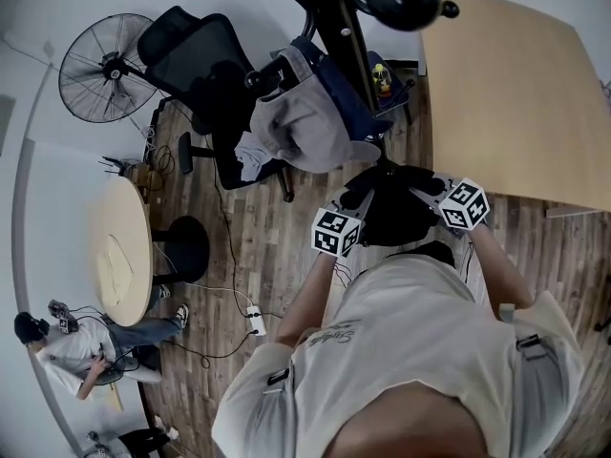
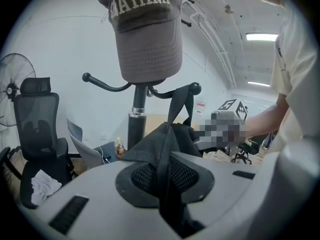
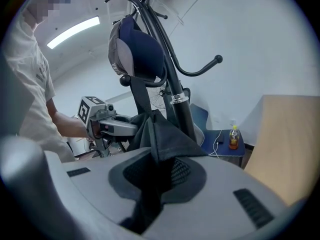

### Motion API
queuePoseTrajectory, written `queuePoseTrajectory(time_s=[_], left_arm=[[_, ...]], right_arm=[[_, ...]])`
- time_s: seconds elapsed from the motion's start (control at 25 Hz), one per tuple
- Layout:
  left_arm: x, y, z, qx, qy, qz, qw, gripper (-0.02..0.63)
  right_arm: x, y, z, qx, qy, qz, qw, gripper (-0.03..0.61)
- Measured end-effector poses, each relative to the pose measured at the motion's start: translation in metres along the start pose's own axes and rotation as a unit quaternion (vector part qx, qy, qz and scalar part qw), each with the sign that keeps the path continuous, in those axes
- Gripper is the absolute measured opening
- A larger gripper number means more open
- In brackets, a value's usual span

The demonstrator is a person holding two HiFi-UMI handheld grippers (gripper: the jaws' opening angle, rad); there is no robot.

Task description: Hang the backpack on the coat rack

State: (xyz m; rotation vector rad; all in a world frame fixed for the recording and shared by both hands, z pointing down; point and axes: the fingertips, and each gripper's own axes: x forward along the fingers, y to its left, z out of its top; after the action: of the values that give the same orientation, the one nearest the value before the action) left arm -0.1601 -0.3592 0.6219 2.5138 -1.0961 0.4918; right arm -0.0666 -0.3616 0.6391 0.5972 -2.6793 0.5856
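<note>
We clamp backpack (image 1: 396, 213) fabric in both: left tool (image 2: 167, 184), right tool (image 3: 152, 184). It sits low beside the coat rack (image 3: 172, 86), strap (image 2: 177, 104) over a hook (image 2: 195, 88), near its knob. Risk: letting go unevenly may slide the strap off.

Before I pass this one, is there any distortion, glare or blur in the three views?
Head view: heavy fisheye, dark corners, backpack a detail-less black mass. Left gripper view: dark round vignette, cap sharp. Right gripper view: same vignette, ceiling light blown out, no motion blur.
</note>
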Motion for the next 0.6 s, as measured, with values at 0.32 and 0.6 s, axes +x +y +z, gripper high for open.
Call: queuePoseTrajectory(time_s=[0.32, 0.6], left_arm=[[0.010, 0.015, -0.001, -0.006, 0.010, 0.018, 0.9998, 0.057], [0.013, 0.021, -0.003, -0.028, 0.021, 0.018, 0.9992, 0.072]], right_arm=[[0.015, -0.016, 0.000, 0.008, 0.010, 0.004, 1.000, 0.043], [0.021, -0.032, 0.000, 0.028, 0.026, -0.009, 0.999, 0.117]])
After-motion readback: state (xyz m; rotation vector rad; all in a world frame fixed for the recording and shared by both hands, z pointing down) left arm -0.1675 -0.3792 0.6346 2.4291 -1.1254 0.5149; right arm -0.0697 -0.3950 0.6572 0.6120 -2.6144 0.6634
